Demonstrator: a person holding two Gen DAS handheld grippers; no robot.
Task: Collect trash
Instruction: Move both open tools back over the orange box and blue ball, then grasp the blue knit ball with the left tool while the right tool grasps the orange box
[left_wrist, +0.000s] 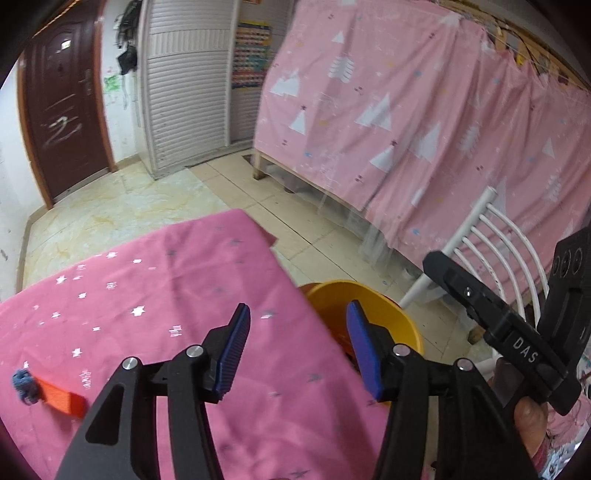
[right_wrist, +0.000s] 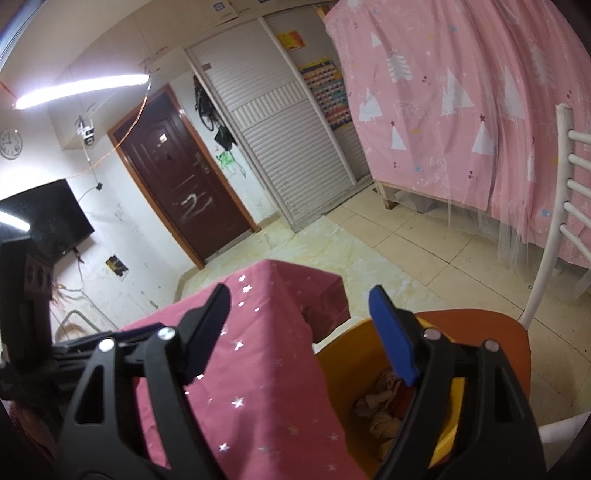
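A yellow bin (left_wrist: 373, 302) stands on an orange chair seat beside the table's right edge; in the right wrist view the yellow bin (right_wrist: 340, 365) holds several crumpled papers (right_wrist: 380, 406). An orange scrap (left_wrist: 61, 398) with a blue fuzzy bit (left_wrist: 23, 384) lies on the pink tablecloth (left_wrist: 166, 295) at the left. My left gripper (left_wrist: 295, 339) is open and empty over the table's right edge. My right gripper (right_wrist: 301, 321) is open and empty, above the bin's rim and the table corner. Its body shows in the left wrist view (left_wrist: 517, 332).
A white chair back (left_wrist: 495, 240) rises behind the bin. A pink curtained bed (left_wrist: 424, 110) fills the right side. A brown door (right_wrist: 184, 184) and a white slatted wardrobe (right_wrist: 280, 140) stand beyond the tiled floor (left_wrist: 122, 206). A dark screen (right_wrist: 44, 218) hangs at the left.
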